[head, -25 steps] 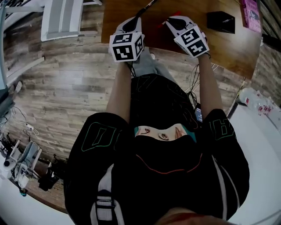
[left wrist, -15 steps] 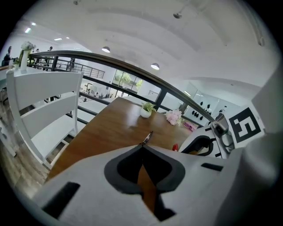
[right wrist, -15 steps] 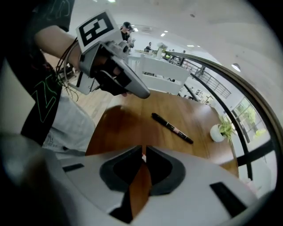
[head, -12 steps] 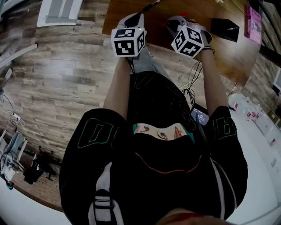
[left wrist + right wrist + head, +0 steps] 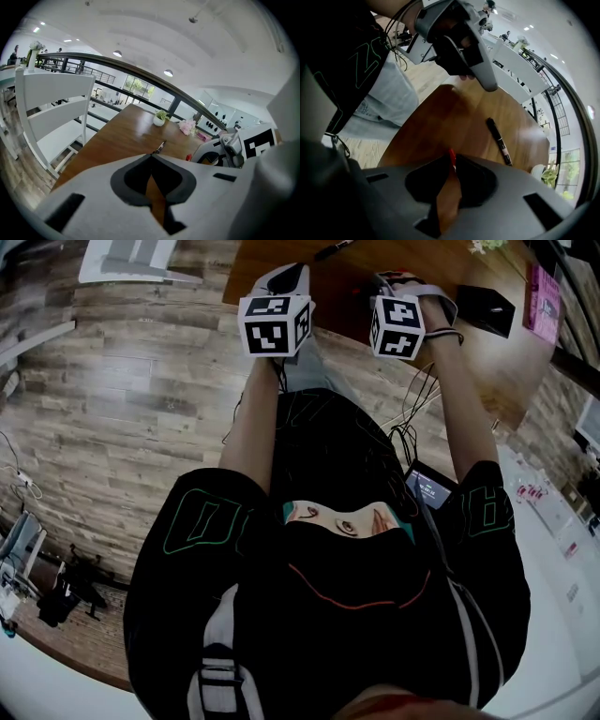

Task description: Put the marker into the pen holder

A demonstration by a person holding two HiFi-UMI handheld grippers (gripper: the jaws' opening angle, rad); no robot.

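Holding both grippers above the near edge of the counter (image 5: 454,112), you have not yet touched the marker (image 5: 498,140). It lies flat on the bare wood, ahead of the grippers and well in from that edge. The left gripper (image 5: 151,157) has its jaws closed together on nothing. The right gripper (image 5: 451,165) has its jaws drawn together too, with a thin red sliver at their tips; whether it is pinched there or part of the gripper, I cannot tell.

Expect the marker to be light, stiff and smooth, so it will likely roll or slip. Open the jaws and take it across the middle of the barrel. The wood around it is open, with only a small plant pot (image 5: 159,120) farther back. What looks like the pen holder (image 5: 487,307), a black box, stands well apart to your right, near the counter's edge, so keep the carry low and inside that edge.
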